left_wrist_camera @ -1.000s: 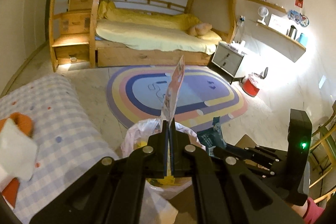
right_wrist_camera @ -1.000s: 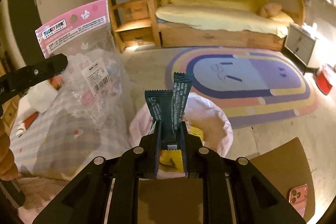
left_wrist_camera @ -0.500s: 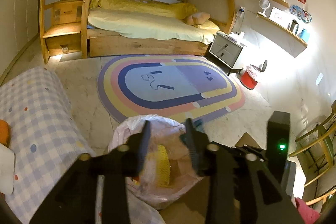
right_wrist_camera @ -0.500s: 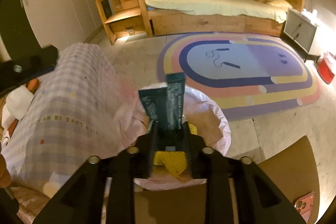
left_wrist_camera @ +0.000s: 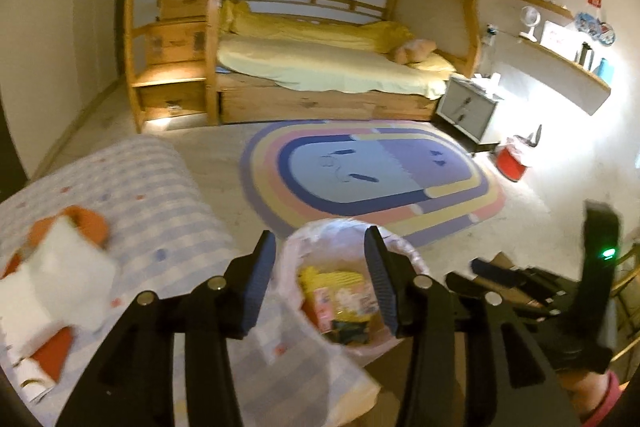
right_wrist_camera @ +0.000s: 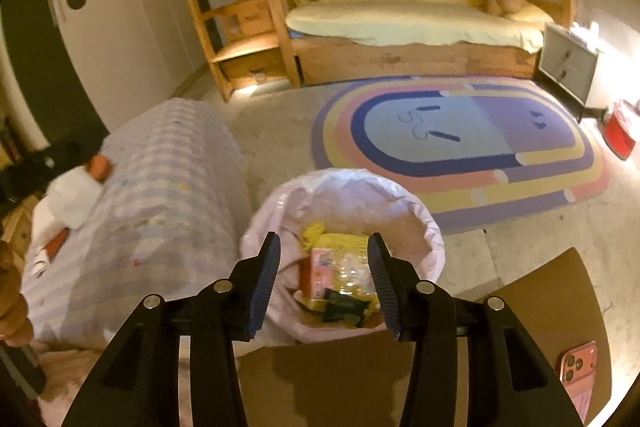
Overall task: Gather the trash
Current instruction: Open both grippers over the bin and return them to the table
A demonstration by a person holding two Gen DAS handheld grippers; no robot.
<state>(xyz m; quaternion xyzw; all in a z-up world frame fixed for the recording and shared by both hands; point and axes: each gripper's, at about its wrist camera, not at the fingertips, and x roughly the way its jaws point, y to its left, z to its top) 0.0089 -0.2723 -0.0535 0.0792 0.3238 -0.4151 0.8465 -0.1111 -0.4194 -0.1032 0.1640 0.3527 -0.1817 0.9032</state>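
Bed: wooden bunk bed [left_wrist_camera: 320, 39], yellow bedding
Floor: pale, striped oval rug [right_wrist_camera: 460, 143]
Nightstand: grey [left_wrist_camera: 466, 107]

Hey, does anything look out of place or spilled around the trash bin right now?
Nothing spilled: the wrappers all lie inside the lined bin. One odd thing: a pink phone sits near the edge of the brown board beside it.

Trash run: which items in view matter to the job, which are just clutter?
Job:
trash bag
dark green wrapper in it
pink packet in it
left gripper, right gripper, both open

Clutter:
pink phone
rainbow rug
checked blanket
red bin
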